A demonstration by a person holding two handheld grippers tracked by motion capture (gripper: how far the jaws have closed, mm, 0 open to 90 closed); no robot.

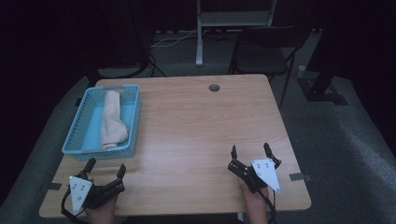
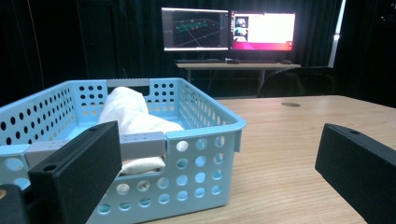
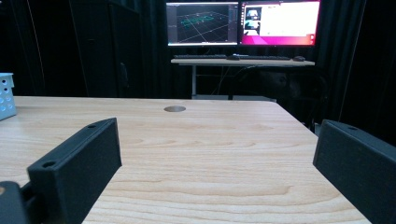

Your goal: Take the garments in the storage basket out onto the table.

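Both tongs, left (image 1: 105, 170) and right (image 1: 250, 152), gape wide and empty above the wooden worktop (image 1: 196, 126); blue basket (image 1: 133, 109) holds cream cloth (image 1: 112, 119); dark room.

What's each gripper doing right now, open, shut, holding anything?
Left gripper: open, holding nothing, close to the blue basket.
Right gripper: open, holding nothing, over bare table.

Two black jaws of the right tool (image 3: 212, 163) spread wide over a bare wooden counter (image 3: 205, 154); blue basket corner (image 3: 6, 95) at left edge, lit monitors (image 3: 243, 23) beyond.
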